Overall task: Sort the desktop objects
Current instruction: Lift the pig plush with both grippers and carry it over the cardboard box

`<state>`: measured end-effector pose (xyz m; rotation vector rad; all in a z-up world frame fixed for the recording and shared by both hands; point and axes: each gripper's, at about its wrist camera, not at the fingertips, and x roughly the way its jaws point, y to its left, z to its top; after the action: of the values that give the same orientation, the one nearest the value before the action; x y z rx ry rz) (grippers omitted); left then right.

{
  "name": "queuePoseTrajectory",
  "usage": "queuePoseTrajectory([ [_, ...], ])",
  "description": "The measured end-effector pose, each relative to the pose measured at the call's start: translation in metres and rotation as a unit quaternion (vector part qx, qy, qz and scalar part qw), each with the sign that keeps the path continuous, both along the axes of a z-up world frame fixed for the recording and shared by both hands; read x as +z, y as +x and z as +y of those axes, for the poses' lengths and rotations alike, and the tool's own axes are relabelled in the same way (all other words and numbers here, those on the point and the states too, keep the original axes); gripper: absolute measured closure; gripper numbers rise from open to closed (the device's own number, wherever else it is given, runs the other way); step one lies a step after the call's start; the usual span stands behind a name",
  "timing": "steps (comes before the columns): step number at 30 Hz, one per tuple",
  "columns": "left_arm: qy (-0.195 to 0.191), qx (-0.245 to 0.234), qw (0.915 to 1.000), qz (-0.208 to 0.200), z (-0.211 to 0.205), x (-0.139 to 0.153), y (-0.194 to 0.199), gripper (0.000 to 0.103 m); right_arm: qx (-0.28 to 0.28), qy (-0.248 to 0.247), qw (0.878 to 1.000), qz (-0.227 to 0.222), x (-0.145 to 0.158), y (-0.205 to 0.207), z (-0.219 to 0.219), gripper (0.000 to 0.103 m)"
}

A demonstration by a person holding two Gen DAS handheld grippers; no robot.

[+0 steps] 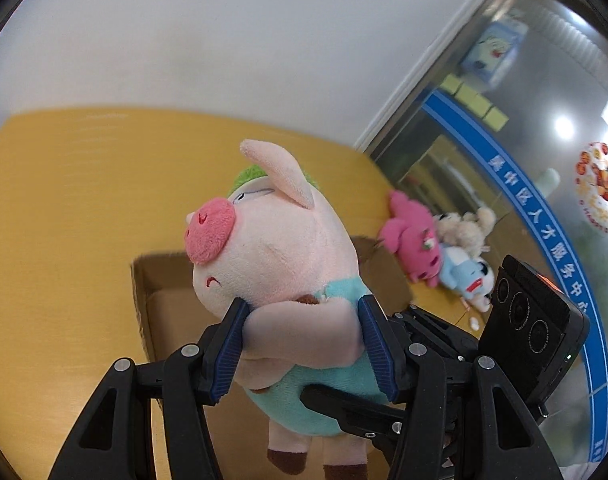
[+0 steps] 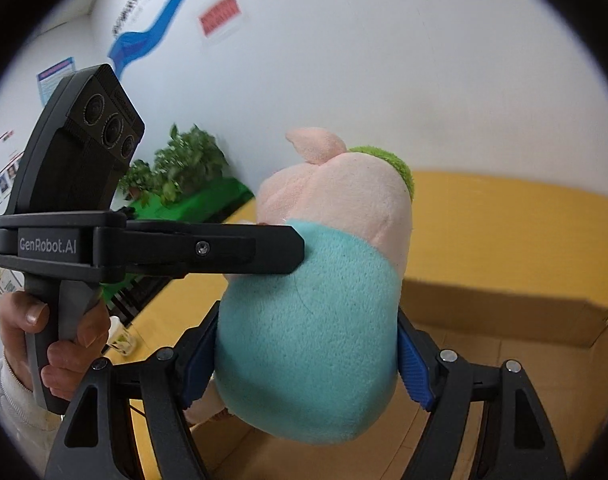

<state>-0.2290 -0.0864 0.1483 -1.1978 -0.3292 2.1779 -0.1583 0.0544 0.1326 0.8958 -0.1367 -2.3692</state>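
A pink plush pig (image 1: 280, 240) in a teal outfit, with a green tuft on its head, hangs in the air above an open cardboard box (image 1: 144, 304). My left gripper (image 1: 302, 344) is shut on the pig's arm and body. My right gripper (image 2: 306, 360) is shut on the pig's teal belly (image 2: 308, 332) from the other side. The left gripper also shows in the right wrist view (image 2: 240, 248), reaching the pig's side. The box shows below the pig in the right wrist view (image 2: 504, 312).
A yellow table (image 1: 64, 208) carries the box. A pile of plush toys, pink (image 1: 412, 240), beige and blue (image 1: 464, 276), lies at the table's far right by a glass wall. A potted plant (image 2: 184, 168) on a green stand and a small glass (image 2: 122, 340) show at left.
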Motion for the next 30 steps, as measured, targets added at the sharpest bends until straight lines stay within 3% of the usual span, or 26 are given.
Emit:
queuePoseTrajectory([
  [6, -0.014, 0.005, 0.9971, -0.074, -0.004, -0.082, -0.034, 0.05, -0.014, -0.011, 0.997, -0.078, -0.076, -0.031, -0.005, 0.026],
  [13, -0.023, 0.015, 0.9926, -0.118, -0.011, -0.123, -0.042, 0.05, -0.009, -0.006, 0.993, -0.118, -0.116, -0.035, -0.018, 0.024],
  [14, -0.016, 0.015, 0.993, -0.116, -0.013, -0.124, -0.042, 0.05, -0.007, -0.006, 0.992, -0.123, -0.12, -0.035, -0.02, 0.019],
  [17, -0.013, 0.014, 0.9931, -0.115, -0.012, -0.124, -0.044, 0.049, -0.002, -0.005, 0.993, -0.122, -0.119, -0.032, -0.025, 0.014],
  [24, -0.011, 0.022, 0.9937, -0.109, -0.013, -0.122, -0.044, 0.049, 0.049, -0.04, 0.989, -0.133, -0.103, 0.0, -0.007, 0.015],
  [25, -0.012, 0.023, 0.9937, -0.109, -0.017, -0.122, -0.044, 0.049, 0.058, -0.035, 0.989, -0.133, -0.102, 0.003, -0.006, 0.021],
  [26, -0.014, 0.024, 0.9937, -0.108, -0.018, -0.122, -0.044, 0.049, 0.063, -0.023, 0.989, -0.132, -0.101, 0.006, -0.007, 0.037],
  [27, -0.016, 0.024, 0.9937, -0.108, -0.02, -0.122, -0.043, 0.049, 0.063, -0.006, 0.989, -0.134, -0.103, 0.007, -0.008, 0.04],
  [30, -0.022, 0.043, 0.9936, -0.102, -0.028, -0.115, -0.038, 0.049, 0.073, -0.028, 0.985, -0.156, -0.11, 0.001, -0.008, 0.04],
])
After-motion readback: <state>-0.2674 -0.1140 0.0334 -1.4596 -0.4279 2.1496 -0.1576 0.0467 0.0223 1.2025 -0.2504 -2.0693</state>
